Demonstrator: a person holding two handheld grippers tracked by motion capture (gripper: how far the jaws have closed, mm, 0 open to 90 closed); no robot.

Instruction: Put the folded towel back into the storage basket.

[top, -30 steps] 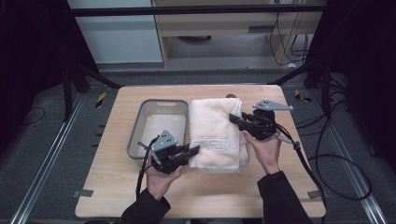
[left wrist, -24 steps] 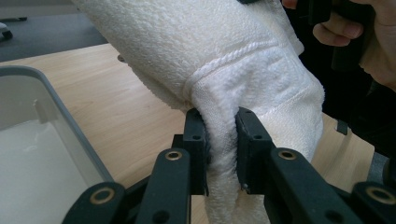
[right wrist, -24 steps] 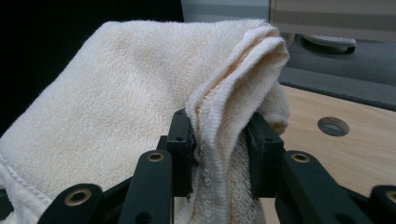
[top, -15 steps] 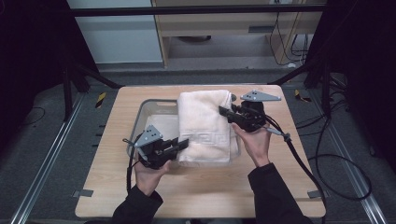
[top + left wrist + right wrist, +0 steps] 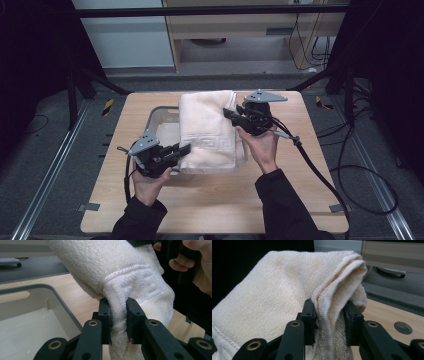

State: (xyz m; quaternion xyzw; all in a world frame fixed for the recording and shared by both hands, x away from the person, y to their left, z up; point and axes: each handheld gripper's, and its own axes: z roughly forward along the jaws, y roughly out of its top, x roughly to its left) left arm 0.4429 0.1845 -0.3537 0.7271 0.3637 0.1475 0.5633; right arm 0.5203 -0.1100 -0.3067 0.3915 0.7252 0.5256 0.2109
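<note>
**Folded towel held between two hand-held grippers over the tub**

From the high view, a cream terry-cloth towel, folded into a thick pad with a woven key-pattern band, hangs over a shallow grey plastic tub on the light wooden bench. The towel covers most of the tub and its right rim. The left hand-held gripper bites the towel's near left corner, and the right hand-held gripper bites its far right edge. A person's hands in dark sleeves carry both tools; black cables trail from them across the bench.

In the left gripper view, the left hand-held gripper is clamped on a bunched fold of the towel, the cloth squeezed between the two black jaws and spilling out above them. The grey tub lies below and to the left, its pale floor bare. The other hand shows at the upper right.

In the right gripper view, the right hand-held gripper is clamped on several stacked hemmed layers of the towel, which drapes away to the left. A strip of bench shows at the right.
</note>
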